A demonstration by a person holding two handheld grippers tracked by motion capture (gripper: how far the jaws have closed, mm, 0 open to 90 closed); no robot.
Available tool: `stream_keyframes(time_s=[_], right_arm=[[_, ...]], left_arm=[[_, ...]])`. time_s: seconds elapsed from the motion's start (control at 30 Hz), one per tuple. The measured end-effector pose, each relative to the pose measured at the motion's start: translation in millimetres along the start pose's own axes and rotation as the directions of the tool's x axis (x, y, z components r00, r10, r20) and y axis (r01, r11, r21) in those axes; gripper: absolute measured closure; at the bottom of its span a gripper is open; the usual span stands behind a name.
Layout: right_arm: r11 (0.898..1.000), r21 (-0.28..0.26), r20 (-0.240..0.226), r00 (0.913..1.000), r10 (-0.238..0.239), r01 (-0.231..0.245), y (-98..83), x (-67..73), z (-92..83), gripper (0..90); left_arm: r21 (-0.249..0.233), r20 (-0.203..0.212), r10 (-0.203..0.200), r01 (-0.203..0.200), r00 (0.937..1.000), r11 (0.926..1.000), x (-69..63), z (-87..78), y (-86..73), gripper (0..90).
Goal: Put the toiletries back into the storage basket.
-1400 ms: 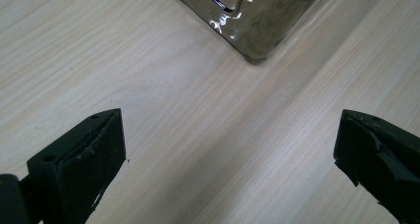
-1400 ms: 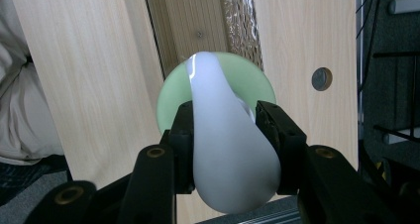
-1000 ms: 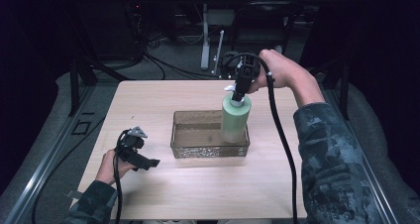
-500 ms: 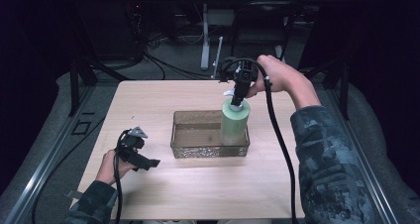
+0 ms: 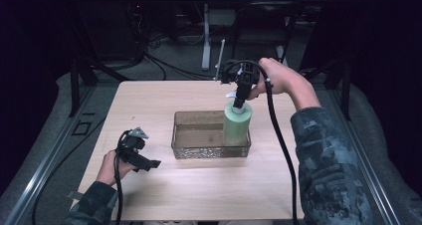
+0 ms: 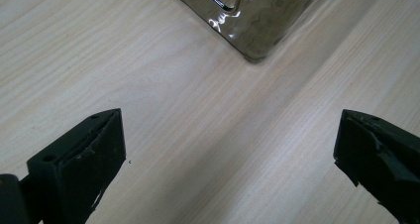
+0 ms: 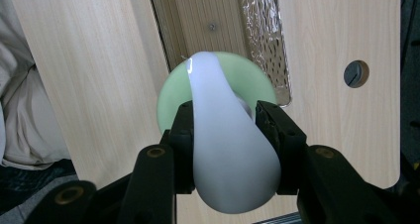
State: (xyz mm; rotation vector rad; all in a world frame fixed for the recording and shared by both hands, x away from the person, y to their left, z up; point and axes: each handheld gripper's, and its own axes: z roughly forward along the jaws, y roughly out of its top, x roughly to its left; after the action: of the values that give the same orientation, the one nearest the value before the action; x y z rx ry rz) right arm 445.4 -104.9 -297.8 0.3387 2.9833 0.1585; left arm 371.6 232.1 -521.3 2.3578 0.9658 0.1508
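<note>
A pale green pump bottle [image 5: 237, 127] stands upright inside a clear, brownish tray [image 5: 199, 150] in the middle of the wooden table [image 5: 149, 105]. The bottle sits at the tray's right end, close against the end wall. The right gripper [image 5: 240, 101] points straight down onto the bottle from above, held by the right hand [image 5: 278, 80] on the far side of the tray. In the right gripper view its two black jaws are clamped on the bottle's white pump head [image 7: 223, 149], one pad on each side, with the green shoulder of the bottle [image 7: 171, 102] showing beneath.

The left gripper [image 5: 149, 163] rests low over the table, well to the left of the tray and nearer the person, gripped by the left hand [image 5: 112, 168]. Its jaws stand wide apart with nothing but bare wood between them; in the left gripper view a corner of the tray [image 6: 257, 33] lies ahead of them, a short way off.
</note>
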Motion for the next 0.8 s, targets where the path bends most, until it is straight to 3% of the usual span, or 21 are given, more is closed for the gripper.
stream_keyframes(time_s=[0.8], right_arm=[[0.999, 0.034, -0.024, 0.9992, 0.032, -0.031, -3.9, -4.9, 16.5, 63.0]], left_arm=[[0.000, -0.002, 0.000, 0.000, 1.0000, 1.0000, 0.2, 0.3, 0.0, 0.0]])
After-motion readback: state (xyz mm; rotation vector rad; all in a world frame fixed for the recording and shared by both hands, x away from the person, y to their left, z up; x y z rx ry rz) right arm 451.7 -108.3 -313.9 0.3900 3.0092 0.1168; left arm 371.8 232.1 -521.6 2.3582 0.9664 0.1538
